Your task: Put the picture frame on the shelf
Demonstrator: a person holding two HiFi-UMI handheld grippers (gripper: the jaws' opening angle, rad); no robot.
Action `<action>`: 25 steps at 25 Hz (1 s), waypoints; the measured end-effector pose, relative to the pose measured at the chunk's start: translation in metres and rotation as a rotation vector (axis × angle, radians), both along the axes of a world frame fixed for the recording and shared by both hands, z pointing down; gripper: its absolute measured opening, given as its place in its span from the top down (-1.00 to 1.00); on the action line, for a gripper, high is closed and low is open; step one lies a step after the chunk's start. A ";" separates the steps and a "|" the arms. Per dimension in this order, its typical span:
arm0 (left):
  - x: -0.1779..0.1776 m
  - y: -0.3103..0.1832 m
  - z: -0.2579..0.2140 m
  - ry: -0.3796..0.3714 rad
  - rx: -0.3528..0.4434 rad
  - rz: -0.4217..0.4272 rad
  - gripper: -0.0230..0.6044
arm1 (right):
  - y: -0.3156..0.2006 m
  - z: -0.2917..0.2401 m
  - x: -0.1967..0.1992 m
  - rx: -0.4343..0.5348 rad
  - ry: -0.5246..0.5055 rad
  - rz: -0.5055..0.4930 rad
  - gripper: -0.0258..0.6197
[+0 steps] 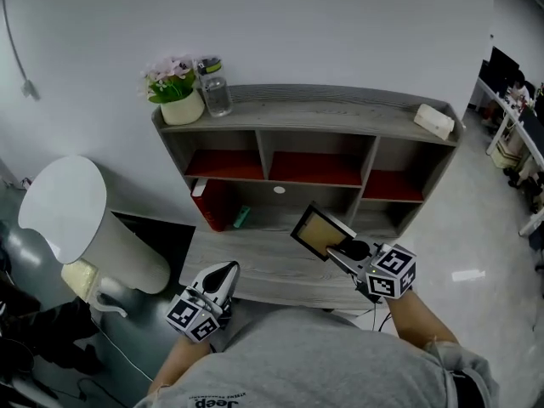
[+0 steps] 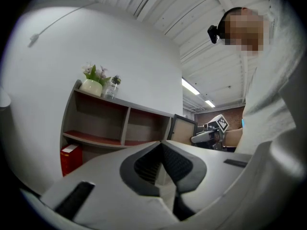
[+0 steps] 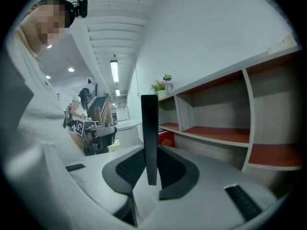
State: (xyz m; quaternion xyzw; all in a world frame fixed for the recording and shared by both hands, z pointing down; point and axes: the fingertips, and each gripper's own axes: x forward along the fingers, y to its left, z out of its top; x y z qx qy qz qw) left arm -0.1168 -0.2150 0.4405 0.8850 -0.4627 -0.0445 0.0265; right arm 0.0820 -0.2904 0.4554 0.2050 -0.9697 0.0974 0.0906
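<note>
The picture frame [image 1: 321,230], dark-edged with a tan face, hangs tilted above the grey desk surface [image 1: 255,270], in front of the shelf unit [image 1: 306,113]. My right gripper [image 1: 350,252] is shut on the frame's lower right edge. In the right gripper view the frame [image 3: 149,138] stands edge-on between the two pads, with my right gripper [image 3: 151,174] closed on it. My left gripper [image 1: 218,280] hovers at the desk's near left edge. Seen in its own view, my left gripper [image 2: 163,172] has its jaws together with nothing between them.
On the shelf top stand a flower pot [image 1: 177,92], a glass jar [image 1: 214,86] and a white box [image 1: 434,121]. A red book [image 1: 212,204] and a small green item [image 1: 242,217] sit in the lowest bay. A white rounded bin [image 1: 76,215] stands to the left.
</note>
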 end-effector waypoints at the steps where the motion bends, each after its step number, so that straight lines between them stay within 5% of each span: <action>1: 0.005 -0.010 -0.001 -0.002 0.001 -0.002 0.90 | -0.009 0.000 0.004 -0.001 -0.003 -0.003 0.68; 12: 0.030 -0.073 0.010 -0.003 -0.025 0.026 0.90 | -0.073 0.009 0.016 -0.067 -0.054 -0.010 0.68; 25: -0.027 -0.138 0.027 -0.010 -0.060 0.200 0.90 | -0.125 0.016 -0.027 -0.331 -0.331 0.154 0.68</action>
